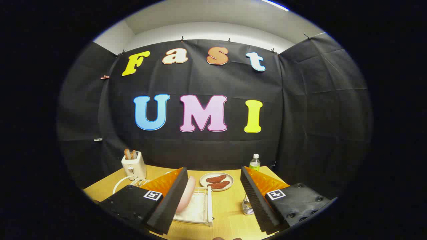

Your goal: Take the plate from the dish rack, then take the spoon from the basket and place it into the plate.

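Two ribbed fingers (213, 196) spread wide | round pink plate (185, 197) upright in white wire rack (200, 208) — beside one finger

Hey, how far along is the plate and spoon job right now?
Nothing looks done yet. The pink plate stands upright in the white dish rack, by the open claw's left finger. The basket sits near the right finger, its spoon unclear. Both pickups and placement remain.

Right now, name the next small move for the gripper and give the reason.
Probably ease the gripper forward and toward its left finger, so the pink plate sits between the open fingers. The plate stands on edge in the white dish rack, right beside the left finger and ungripped.
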The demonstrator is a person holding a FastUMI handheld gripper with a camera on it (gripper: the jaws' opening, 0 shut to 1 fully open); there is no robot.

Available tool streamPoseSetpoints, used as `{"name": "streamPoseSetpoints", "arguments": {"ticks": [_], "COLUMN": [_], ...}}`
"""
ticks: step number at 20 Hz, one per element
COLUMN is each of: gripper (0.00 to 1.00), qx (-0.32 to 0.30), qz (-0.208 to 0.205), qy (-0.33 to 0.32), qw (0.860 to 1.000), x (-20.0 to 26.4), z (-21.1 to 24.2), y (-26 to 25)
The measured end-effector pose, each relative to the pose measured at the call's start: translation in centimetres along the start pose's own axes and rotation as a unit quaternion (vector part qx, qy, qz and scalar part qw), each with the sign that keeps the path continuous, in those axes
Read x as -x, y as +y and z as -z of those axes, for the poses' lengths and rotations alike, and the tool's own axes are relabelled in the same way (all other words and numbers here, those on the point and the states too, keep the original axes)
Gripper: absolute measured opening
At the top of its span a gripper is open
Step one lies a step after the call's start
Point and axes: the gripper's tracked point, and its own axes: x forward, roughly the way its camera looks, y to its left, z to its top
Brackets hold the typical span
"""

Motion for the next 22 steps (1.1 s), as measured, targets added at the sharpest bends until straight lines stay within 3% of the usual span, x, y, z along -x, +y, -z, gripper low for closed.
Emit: {"name": "streamPoseSetpoints", "arguments": {"ticks": [22], "gripper": [0.97], "qx": [-0.008], "qz": [-0.032], "qy": [0.053], "qw": [0.998], "x": [-1.4], "z": [1.9], "y": [3.5]}}
